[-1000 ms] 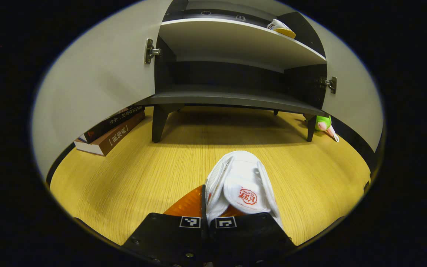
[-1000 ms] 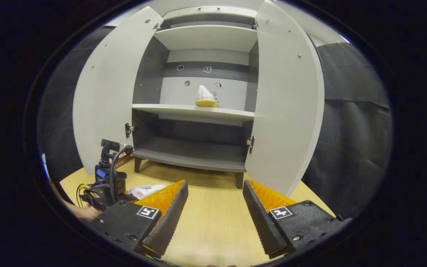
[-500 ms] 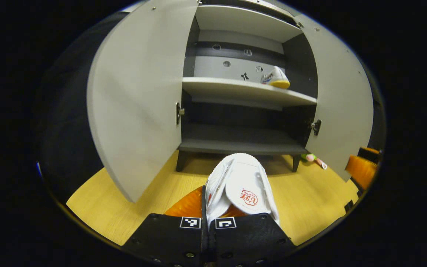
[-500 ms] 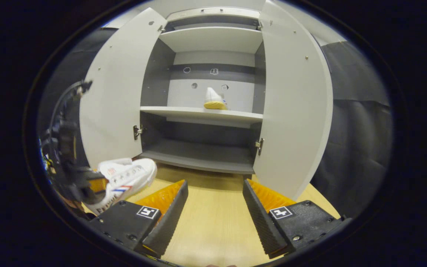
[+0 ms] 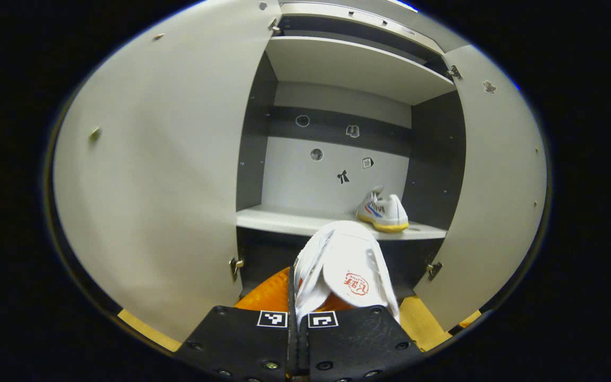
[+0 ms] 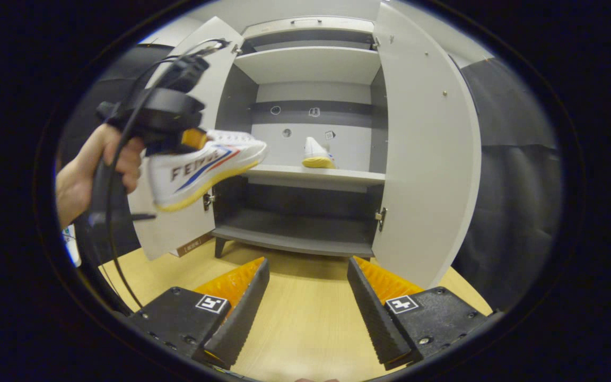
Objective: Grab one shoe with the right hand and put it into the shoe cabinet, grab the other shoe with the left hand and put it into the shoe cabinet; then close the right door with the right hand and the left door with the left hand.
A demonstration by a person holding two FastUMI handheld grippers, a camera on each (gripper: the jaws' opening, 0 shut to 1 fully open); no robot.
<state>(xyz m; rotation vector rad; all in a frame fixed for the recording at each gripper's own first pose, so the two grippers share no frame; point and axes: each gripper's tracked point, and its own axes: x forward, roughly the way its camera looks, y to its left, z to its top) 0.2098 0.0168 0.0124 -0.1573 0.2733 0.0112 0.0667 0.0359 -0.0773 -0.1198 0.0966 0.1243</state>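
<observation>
Up it came! The left gripper (image 5: 299, 313), clamped on the heel of the white canvas trainer with a yellow sole (image 6: 199, 170), had hoisted it off the pale wooden floor (image 6: 305, 318) to the middle shelf (image 5: 279, 218) of the grey two-door shoe cabinet (image 6: 427, 159) within a second. The matching trainer (image 5: 384, 211) sat far right on that shelf (so placing came next). The right gripper (image 6: 308, 305) hung low, jaws wide, empty. Side lettering read roughly "FEIYUE"; the red tongue logo was too small to read
</observation>
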